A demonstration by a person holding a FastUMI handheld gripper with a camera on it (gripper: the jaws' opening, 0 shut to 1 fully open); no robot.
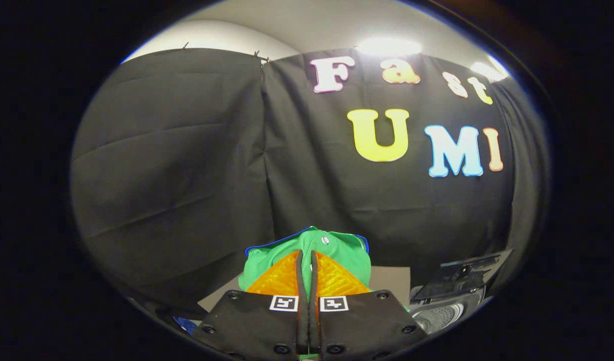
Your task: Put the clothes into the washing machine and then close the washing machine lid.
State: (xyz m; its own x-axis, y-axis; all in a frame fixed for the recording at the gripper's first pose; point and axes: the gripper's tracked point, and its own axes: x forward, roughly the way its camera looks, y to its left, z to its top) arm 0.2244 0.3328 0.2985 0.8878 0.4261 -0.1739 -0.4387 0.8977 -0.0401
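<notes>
A green garment (pixel 337 248) with blue trim and a small white button is pinched between my fingers and hangs lifted in the air in front of the booth's black wall. My gripper (pixel 307 260) is shut on it, the two fingers pressed close with only a thin strip of cloth between them. Low to the right of the fingers stands the washing machine (pixel 444 313), its dark lid (pixel 459 276) raised and the perforated metal drum showing under it.
A grey-brown surface (pixel 389 283) lies beyond the fingers, between the garment and the machine. A bit of blue fabric (pixel 186 325) shows low to the left of the gripper. The black cloth wall closes off the back.
</notes>
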